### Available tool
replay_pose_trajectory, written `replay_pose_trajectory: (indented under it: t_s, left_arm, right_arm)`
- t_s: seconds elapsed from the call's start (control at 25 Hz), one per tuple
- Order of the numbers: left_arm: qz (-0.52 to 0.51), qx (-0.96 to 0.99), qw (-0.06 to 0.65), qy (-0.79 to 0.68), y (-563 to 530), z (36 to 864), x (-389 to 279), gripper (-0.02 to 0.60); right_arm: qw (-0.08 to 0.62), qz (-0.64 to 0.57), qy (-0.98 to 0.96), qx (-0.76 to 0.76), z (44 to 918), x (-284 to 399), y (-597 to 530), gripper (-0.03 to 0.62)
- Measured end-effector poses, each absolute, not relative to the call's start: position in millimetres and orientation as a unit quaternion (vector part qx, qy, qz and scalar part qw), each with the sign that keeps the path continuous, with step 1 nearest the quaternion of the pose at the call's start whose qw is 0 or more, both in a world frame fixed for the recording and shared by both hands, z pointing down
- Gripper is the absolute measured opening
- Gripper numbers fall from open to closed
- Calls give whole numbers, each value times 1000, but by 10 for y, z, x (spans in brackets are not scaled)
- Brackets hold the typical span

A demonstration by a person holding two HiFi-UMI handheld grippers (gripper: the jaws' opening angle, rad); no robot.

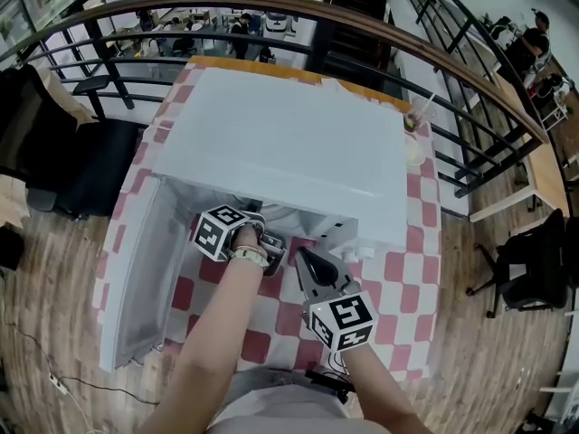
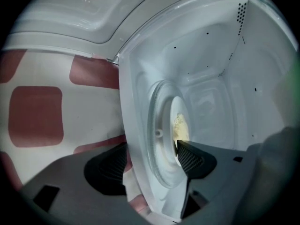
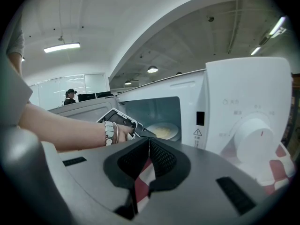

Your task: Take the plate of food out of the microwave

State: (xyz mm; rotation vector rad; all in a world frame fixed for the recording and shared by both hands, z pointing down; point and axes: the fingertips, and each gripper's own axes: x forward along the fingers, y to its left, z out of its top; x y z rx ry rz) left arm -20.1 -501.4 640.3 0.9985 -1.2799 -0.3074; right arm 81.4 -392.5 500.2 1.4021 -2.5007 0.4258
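The white microwave (image 1: pixel 289 143) stands on the checked table with its door (image 1: pixel 145 260) swung open to the left. A white plate (image 3: pixel 164 130) with pale yellow food (image 2: pixel 180 125) rests on the turntable inside. My left gripper (image 2: pixel 150 161) reaches into the opening, rolled on its side and open. One pad (image 2: pixel 192 158) lies over the plate's near rim; the other (image 2: pixel 105 165) stays outside, partly hidden behind the cavity's front lip. In the head view the left gripper (image 1: pixel 270 244) is at the opening. My right gripper (image 1: pixel 304 255) hovers just right of it in front of the microwave, shut and empty.
The control panel with a round dial (image 3: pixel 253 135) is on the microwave's right side. A cup with a straw (image 1: pixel 413 120) stands at the table's far right corner. A curved railing (image 1: pixel 271 7) runs behind the table, and office chairs (image 1: pixel 534 260) stand on the wooden floor.
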Motion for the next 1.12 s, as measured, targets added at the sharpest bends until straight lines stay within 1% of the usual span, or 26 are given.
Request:
replay_pose_trajectory:
  t_s: [0.24,0.36,0.84,1.12]
  left_arm:
    - [-138,444,681,-566,-4942,6391,-227,330]
    - [-139,444,682,-564,-4911,6378,-236,317]
    - [-137,466,672,-559,-4818,6238,-235,182]
    - [-152,473,674,-547,-4764,6192,-256,124]
  right_arm:
    - [120,145,-856,481,4992,811,-3907,27]
    - [119,145,-855,483,4990,818,-3901,27]
    - [114,145,-852,490,4968,872,-3835,28]
    - [115,146,-852,490,4981,866,-3811,27]
